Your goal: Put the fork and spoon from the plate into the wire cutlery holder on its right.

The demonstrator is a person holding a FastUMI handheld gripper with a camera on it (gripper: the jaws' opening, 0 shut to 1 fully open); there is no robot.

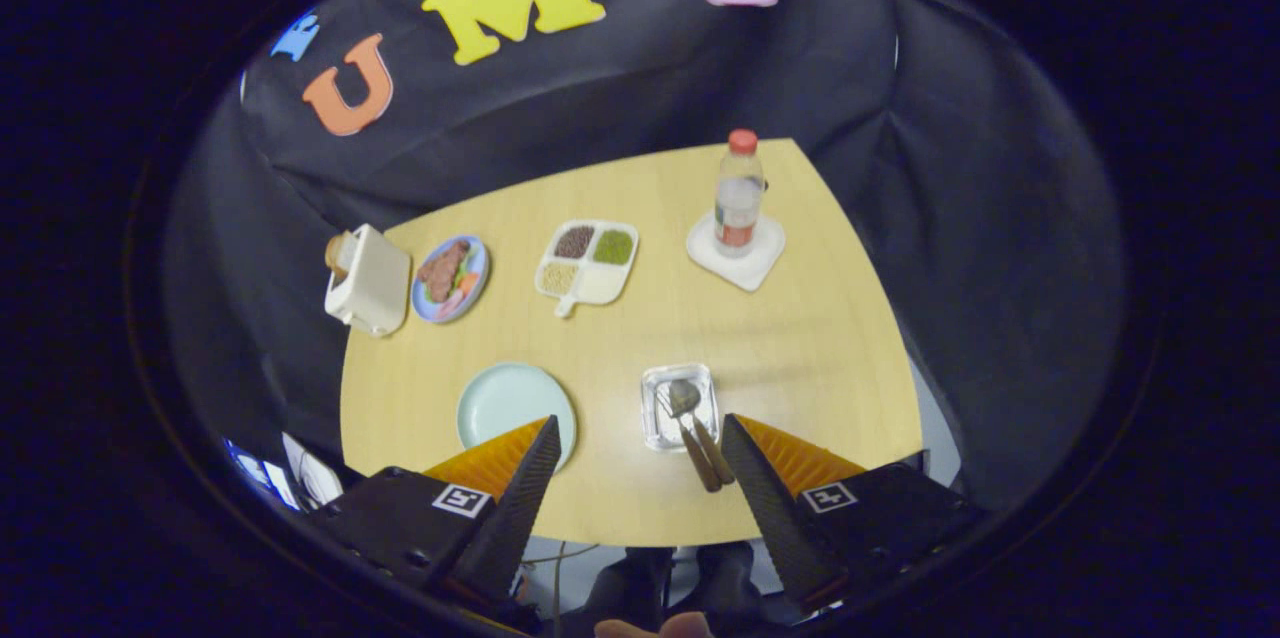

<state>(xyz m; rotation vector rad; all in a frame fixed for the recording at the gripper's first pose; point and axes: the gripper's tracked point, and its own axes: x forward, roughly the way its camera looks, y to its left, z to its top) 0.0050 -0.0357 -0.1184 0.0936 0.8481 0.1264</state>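
Black cloth walls close in a pale wood-grain table [640, 338] with a rounded edge. At its far side stand a cream toaster [368, 280], a clear bottle [739, 198] with a red cap on a white square coaster [737, 253], a four-part tray of grains [587, 261], and a small plate of food [451, 278]. Nearer lies a smooth pale-green plate [505, 403]. To its right, the wire cutlery holder [680, 406] contains the spoon [690, 418] and fork [668, 408], brown handles leaning out toward the fingers. The gripper [640, 438] hangs wide open, gripping nothing. The label writing cannot be read.
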